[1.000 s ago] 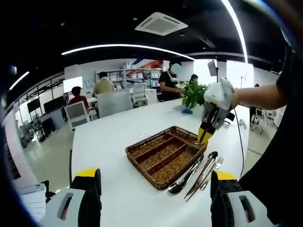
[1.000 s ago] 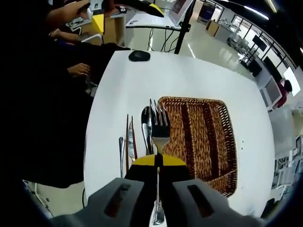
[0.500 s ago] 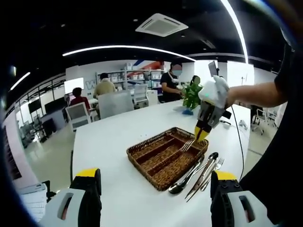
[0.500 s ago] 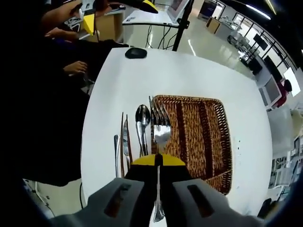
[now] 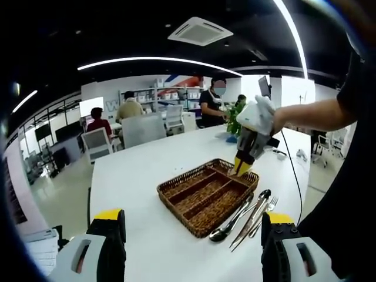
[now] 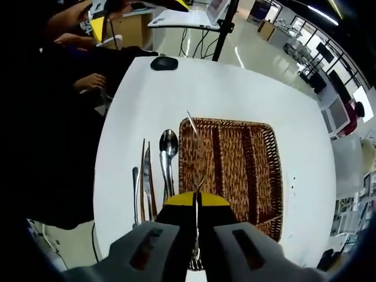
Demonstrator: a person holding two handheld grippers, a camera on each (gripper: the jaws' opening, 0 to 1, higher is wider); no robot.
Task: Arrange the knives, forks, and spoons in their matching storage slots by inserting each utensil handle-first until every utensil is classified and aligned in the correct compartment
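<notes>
A three-slot wicker basket [image 5: 202, 194] sits on the white table [image 5: 141, 170]. My right gripper [image 6: 197, 200] is shut on a fork [image 6: 202, 167], which is turned edge-on above the basket's [image 6: 235, 170] left slot. In the left gripper view the right gripper [image 5: 242, 166] hangs over the basket's far right corner, held by a hand. A spoon [image 6: 167, 147], knives [image 6: 145, 182] and another utensil [image 6: 135, 191] lie on the table just left of the basket. They show as a bundle [image 5: 247, 214] in the left gripper view. My left gripper [image 5: 194, 247] stands open, empty, near the table's front edge.
A black mouse [image 6: 164, 63] lies at the table's far end. A person's hand [image 6: 88, 82] and dark clothes border the table's left edge. Office chairs [image 5: 97, 141], seated people and a potted plant [image 5: 238, 117] stand beyond the table.
My right gripper has carried the fork from above the loose utensils to over the basket and rolled it edge-on. The left gripper has stayed put.
</notes>
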